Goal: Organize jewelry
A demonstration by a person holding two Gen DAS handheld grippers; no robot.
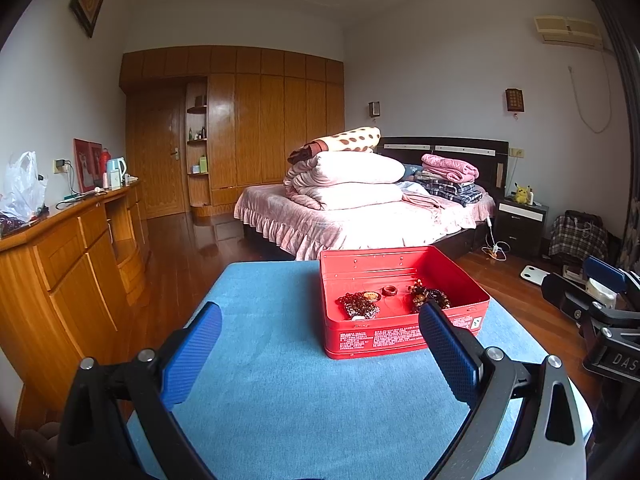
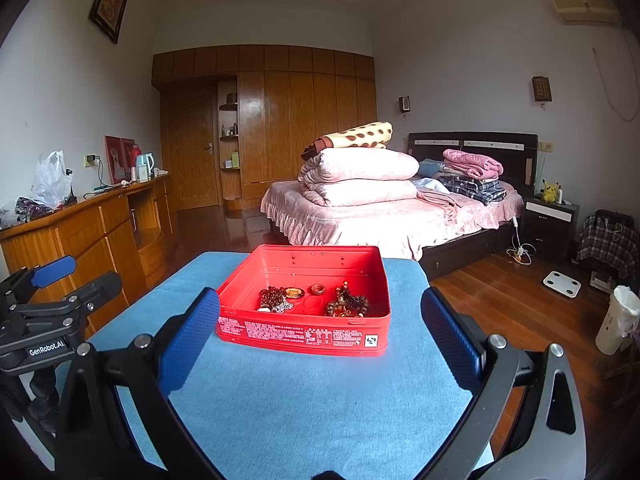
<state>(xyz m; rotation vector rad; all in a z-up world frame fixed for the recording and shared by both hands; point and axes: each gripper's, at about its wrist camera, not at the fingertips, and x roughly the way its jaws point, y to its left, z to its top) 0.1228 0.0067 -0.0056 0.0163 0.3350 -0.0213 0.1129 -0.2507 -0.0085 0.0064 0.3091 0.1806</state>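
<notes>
1. Two grippers, both spread wide and holding nothing. The left gripper [image 1: 320, 328] and right gripper [image 2: 320, 312] hover over the blue table [image 2: 300, 408], short of the red tin [image 2: 304, 332].
2. All the jewelry I can see sits inside that tin: a dark bead bracelet [image 2: 274, 300] at left, an amber oval pendant [image 2: 293, 292] just beside it, a small ring [image 2: 319, 289] in the middle, and a tangled brown bead cluster [image 2: 348, 306] at right.
3. Biggest risk imo: those bead strands look tangled, so pinching one could drag its neighbours out too.
4. That ring is tiny and lies flat on the tin floor, so wide pads could easily slip off it.
5. A light tin on cloth probably slides if a finger bumps its wall.
</notes>
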